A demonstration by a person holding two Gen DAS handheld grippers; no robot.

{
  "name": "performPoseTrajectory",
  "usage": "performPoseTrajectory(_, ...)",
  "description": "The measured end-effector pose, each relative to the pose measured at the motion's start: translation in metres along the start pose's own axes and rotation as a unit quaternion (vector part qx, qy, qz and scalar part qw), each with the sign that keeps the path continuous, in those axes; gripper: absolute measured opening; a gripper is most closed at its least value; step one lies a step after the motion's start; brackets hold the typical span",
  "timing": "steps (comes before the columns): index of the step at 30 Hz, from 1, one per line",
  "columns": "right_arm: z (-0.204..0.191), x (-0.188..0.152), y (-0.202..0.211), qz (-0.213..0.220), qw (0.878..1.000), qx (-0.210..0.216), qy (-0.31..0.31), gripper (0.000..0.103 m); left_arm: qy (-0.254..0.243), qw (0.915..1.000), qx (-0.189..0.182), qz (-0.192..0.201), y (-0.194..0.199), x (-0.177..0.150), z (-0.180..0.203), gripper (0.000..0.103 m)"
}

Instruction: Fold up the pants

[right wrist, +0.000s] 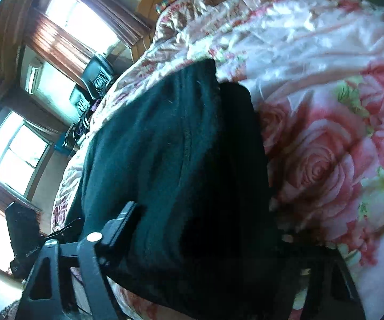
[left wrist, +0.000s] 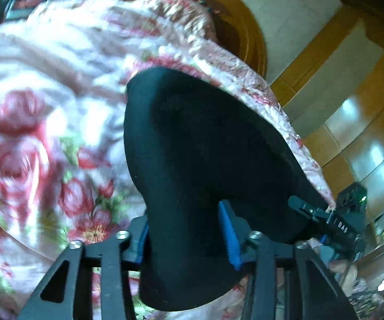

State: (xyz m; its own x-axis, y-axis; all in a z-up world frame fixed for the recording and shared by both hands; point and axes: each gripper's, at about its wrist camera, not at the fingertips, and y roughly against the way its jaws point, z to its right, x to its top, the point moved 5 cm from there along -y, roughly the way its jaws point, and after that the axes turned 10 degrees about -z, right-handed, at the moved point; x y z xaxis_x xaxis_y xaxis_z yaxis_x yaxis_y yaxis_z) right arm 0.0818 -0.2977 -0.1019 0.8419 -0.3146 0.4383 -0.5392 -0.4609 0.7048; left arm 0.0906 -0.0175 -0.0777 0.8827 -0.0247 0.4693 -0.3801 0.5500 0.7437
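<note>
Black pants (left wrist: 208, 144) lie bunched on a floral bedspread (left wrist: 45, 93) near its right edge. My left gripper (left wrist: 185, 229) has the near end of the pants between its blue pads (left wrist: 229, 237), which press on the fabric. The other gripper (left wrist: 312, 210) shows at the pants' right edge. In the right wrist view the pants (right wrist: 170, 146) fill the middle. My right gripper (right wrist: 205, 226) holds a thick fold of them. Its left finger (right wrist: 120, 224) bears against the cloth, and the right finger is hidden under dark fabric.
The pink rose bedspread (right wrist: 325, 146) covers the bed. A rounded wooden headboard (left wrist: 248, 32) stands at the far end. Wooden cabinets and floor (left wrist: 352, 101) lie right of the bed. Windows (right wrist: 18, 154) and a dark chair (right wrist: 96, 77) are on the other side.
</note>
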Motion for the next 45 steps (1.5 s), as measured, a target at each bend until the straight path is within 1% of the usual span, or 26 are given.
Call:
performPoseTrajectory(3,-0.015,0.002,0.007,0.017,0.999,-0.024,0.038,0.061,-0.039,0.9982,0.035,0.027,0.010,0.001,0.018,0.036)
performPoseTrajectory(6,-0.024,0.006,0.016,0.035,0.998,-0.026,0.051,0.058,-0.053,0.9963,0.039,0.055,0.021,0.004,0.029,0.035)
performPoseTrajectory(9,-0.036,0.014,0.025,0.059,0.996,-0.023,0.068,0.057,-0.071,0.9931,0.048,0.080,0.029,0.012,0.043,0.035)
performPoseTrajectory(11,-0.042,0.019,0.027,0.066,0.994,-0.022,0.078,0.057,-0.083,0.9908,0.058,0.090,0.030,0.016,0.048,0.035)
performPoseTrajectory(13,-0.050,0.027,0.025,0.069,0.992,-0.030,0.098,0.056,-0.098,0.9880,0.071,0.096,0.030,0.024,0.054,0.035)
performPoseTrajectory(17,-0.058,0.045,0.019,0.077,0.989,-0.041,0.122,0.055,-0.100,0.9860,0.079,0.107,0.026,0.042,0.057,0.035)
performPoseTrajectory(20,-0.061,0.067,0.015,0.091,0.987,-0.044,0.128,0.055,-0.104,0.9828,0.090,0.123,0.022,0.064,0.058,0.035)
performPoseTrajectory(22,-0.065,0.087,0.011,0.106,0.983,-0.052,0.140,0.055,-0.111,0.9800,0.101,0.130,0.018,0.077,0.057,0.035)
performPoseTrajectory(24,-0.064,0.106,0.005,0.117,0.981,-0.058,0.142,0.055,-0.121,0.9764,0.119,0.133,0.008,0.095,0.055,0.035)
performPoseTrajectory(27,-0.054,0.132,-0.011,0.117,0.982,-0.071,0.130,0.055,-0.137,0.9719,0.143,0.128,-0.011,0.115,0.049,0.036)
performPoseTrajectory(29,-0.042,0.144,-0.029,0.101,0.985,-0.082,0.115,0.056,-0.142,0.9705,0.163,0.108,-0.035,0.127,0.040,0.039)
performPoseTrajectory(30,-0.037,0.148,-0.036,0.092,0.986,-0.087,0.106,0.056,-0.139,0.9705,0.180,0.079,-0.054,0.131,0.030,0.040)
performPoseTrajectory(31,-0.024,0.150,-0.050,0.072,0.989,-0.095,0.086,0.057,-0.133,0.9707,0.191,0.059,-0.067,0.132,0.022,0.041)
performPoseTrajectory(32,-0.011,0.150,-0.060,0.056,0.991,-0.105,0.065,0.060,-0.127,0.9713,0.195,0.051,-0.076,0.130,0.015,0.047)
performPoseTrajectory(33,0.002,0.149,-0.069,0.042,0.993,-0.107,0.041,0.071,-0.118,0.9733,0.187,0.061,-0.080,0.129,0.007,0.058)
performPoseTrajectory(34,0.019,0.146,-0.074,0.034,0.994,-0.098,0.011,0.076,-0.110,0.9734,0.187,0.072,-0.079,0.127,0.002,0.075)
performPoseTrajectory(35,0.032,0.142,-0.074,0.039,0.997,-0.070,-0.015,0.083,-0.101,0.9726,0.193,0.082,-0.078,0.125,-0.002,0.080)
performPoseTrajectory(36,0.037,0.139,-0.072,0.043,0.997,-0.053,-0.027,0.083,-0.094,0.9736,0.190,0.085,-0.077,0.122,-0.006,0.082)
performPoseTrajectory(37,0.040,0.135,-0.069,0.047,0.997,-0.046,-0.031,0.083,-0.086,0.9769,0.177,0.085,-0.076,0.117,-0.008,0.082)
performPoseTrajectory(38,0.038,0.133,-0.067,0.047,0.997,-0.053,-0.022,0.083,-0.080,0.9782,0.171,0.087,-0.075,0.115,-0.009,0.082)
performPoseTrajectory(40,0.031,0.128,-0.060,0.050,0.995,-0.086,0.000,0.084,-0.075,0.9777,0.172,0.094,-0.068,0.105,-0.008,0.082)
performPoseTrajectory(44,0.020,0.116,-0.041,0.056,0.992,-0.115,-0.004,0.087,-0.064,0.9737,0.187,0.114,-0.053,0.088,-0.001,0.082)
performPoseTrajectory(45,0.018,0.109,-0.036,0.062,0.991,-0.120,-0.003,0.087,-0.061,0.9716,0.193,0.122,-0.049,0.082,0.001,0.082)
